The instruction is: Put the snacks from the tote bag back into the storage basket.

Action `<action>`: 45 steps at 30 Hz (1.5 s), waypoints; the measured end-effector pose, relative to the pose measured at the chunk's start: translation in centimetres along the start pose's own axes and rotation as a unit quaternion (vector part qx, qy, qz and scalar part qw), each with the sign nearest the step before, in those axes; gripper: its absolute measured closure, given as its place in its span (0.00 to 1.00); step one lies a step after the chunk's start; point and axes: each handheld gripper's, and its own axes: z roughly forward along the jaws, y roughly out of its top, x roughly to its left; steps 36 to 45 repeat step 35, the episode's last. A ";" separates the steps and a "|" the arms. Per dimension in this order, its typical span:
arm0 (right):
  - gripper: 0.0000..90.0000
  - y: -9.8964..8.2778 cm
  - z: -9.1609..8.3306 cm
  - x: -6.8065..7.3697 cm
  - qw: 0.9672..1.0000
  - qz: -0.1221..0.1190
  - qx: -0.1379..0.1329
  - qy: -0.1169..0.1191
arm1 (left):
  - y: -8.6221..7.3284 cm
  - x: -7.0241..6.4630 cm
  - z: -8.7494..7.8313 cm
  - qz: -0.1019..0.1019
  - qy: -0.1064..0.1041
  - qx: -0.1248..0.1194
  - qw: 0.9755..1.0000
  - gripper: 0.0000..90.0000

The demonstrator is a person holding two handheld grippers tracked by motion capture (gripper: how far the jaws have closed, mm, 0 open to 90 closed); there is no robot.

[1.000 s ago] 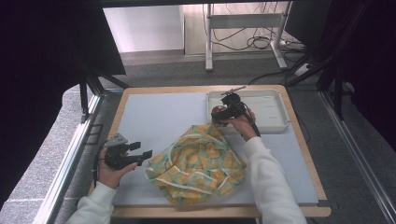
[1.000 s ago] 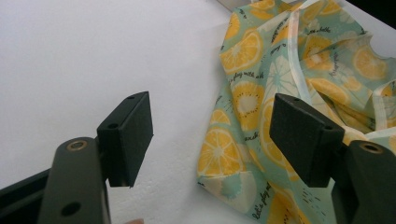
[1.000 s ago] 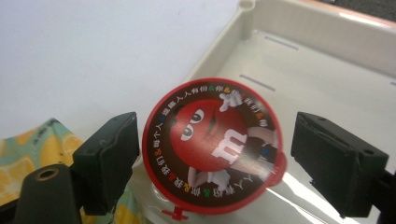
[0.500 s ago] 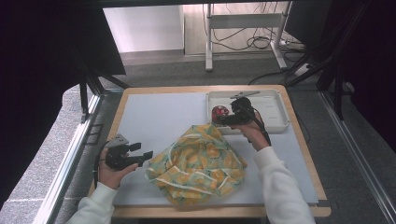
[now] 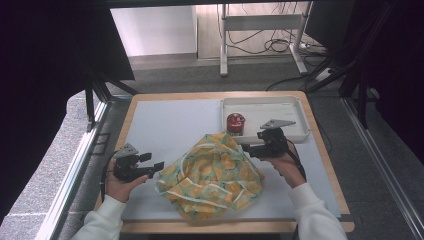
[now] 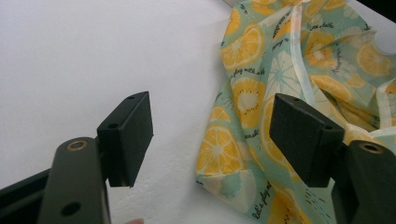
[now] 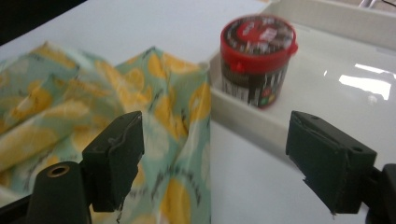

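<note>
A cloth bag point(image 5: 210, 175) printed with orange and lemon slices lies crumpled in the middle of the table. A small tub with a red lid point(image 5: 235, 122) stands upright in the left end of a white tray point(image 5: 295, 107). My right gripper point(image 5: 246, 149) hovers open just outside the tray's near rim, pointing left over the bag's far edge. Its jaws have just been closing a little, with nothing between them. In the right gripper view point(image 7: 217, 135) the tub point(image 7: 257, 60) stands beyond the jaws. My left gripper point(image 5: 152, 161) is open at the bag's left corner point(image 6: 233, 154).
A pale grey mat point(image 5: 170, 120) covers the wooden table, bare at the back left. The table's edges are close on both sides, with metal rails point(image 5: 75, 165) and floor beyond. A desk frame and cables point(image 5: 260, 30) stand farther back.
My right gripper has drawn back from the red-lidded tub, toward the near side and the right, and the tub stays standing in the tray. The left hand has kept still.
</note>
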 end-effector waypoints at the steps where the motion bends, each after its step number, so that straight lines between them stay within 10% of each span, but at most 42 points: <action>1: 0.22 -0.6 -0.2 0.0 1.000 0.001 0.002 0.002 | 0.0 0.0 0.0 -0.001 0.000 0.000 1.000 0.34; 18: 0.24 -6.4 -2.0 -1.0 0.999 0.025 0.025 -0.003 | 0.0 -0.2 0.1 0.005 -0.004 0.002 1.000 0.34; 45: 0.24 -6.8 -1.7 -1.2 0.999 0.021 0.026 -0.009 | 0.2 -0.1 0.3 0.007 -0.004 0.004 1.000 0.34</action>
